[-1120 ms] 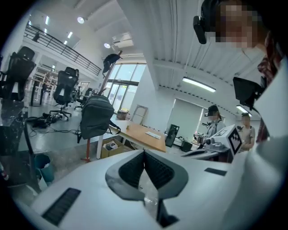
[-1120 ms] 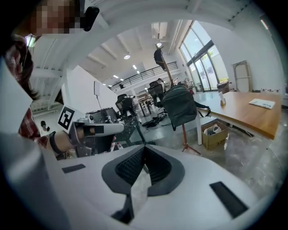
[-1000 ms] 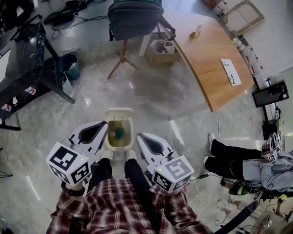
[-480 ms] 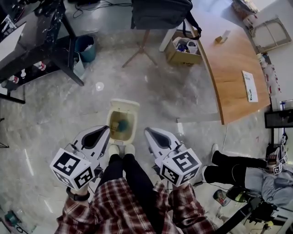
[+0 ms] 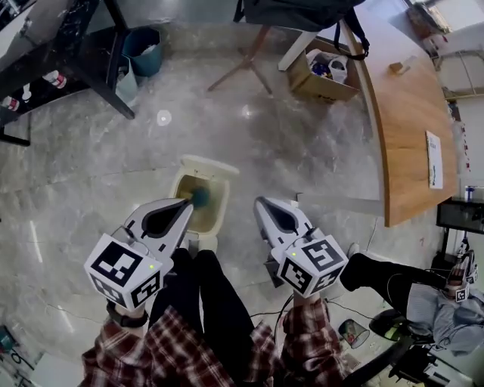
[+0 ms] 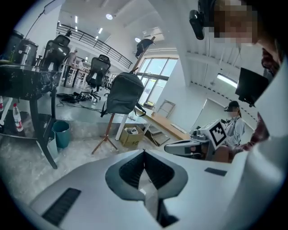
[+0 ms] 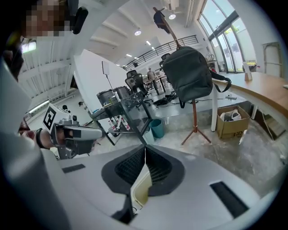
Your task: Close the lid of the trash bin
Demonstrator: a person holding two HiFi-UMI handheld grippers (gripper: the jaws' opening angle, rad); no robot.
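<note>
A cream trash bin [image 5: 217, 219] stands on the floor just ahead of my feet. Its lid [image 5: 209, 165] is swung up and back at the far side, and something teal [image 5: 201, 197] lies inside. My left gripper [image 5: 187, 202] is shut and empty, its tip over the near left part of the bin's mouth. My right gripper [image 5: 259, 201] is also shut and empty, a little to the right of the bin and apart from it. In the left gripper view the left gripper [image 6: 144, 152] shows its jaws meeting. Below the right gripper [image 7: 145, 146] a cream sliver of the bin [image 7: 140, 191] shows.
A black table [image 5: 53, 53] and a teal bucket [image 5: 144, 41] stand far left. A tripod stand [image 5: 246, 64] carries a black backpack [image 5: 295, 11], beside a cardboard box [image 5: 325, 72]. A wooden table [image 5: 412, 113] runs along the right. A seated person [image 5: 393, 283] is at lower right.
The view has swung so the bin sits further left. Both grippers have moved forward, and the left tip now overlaps the bin's opening. The lid stays up.
</note>
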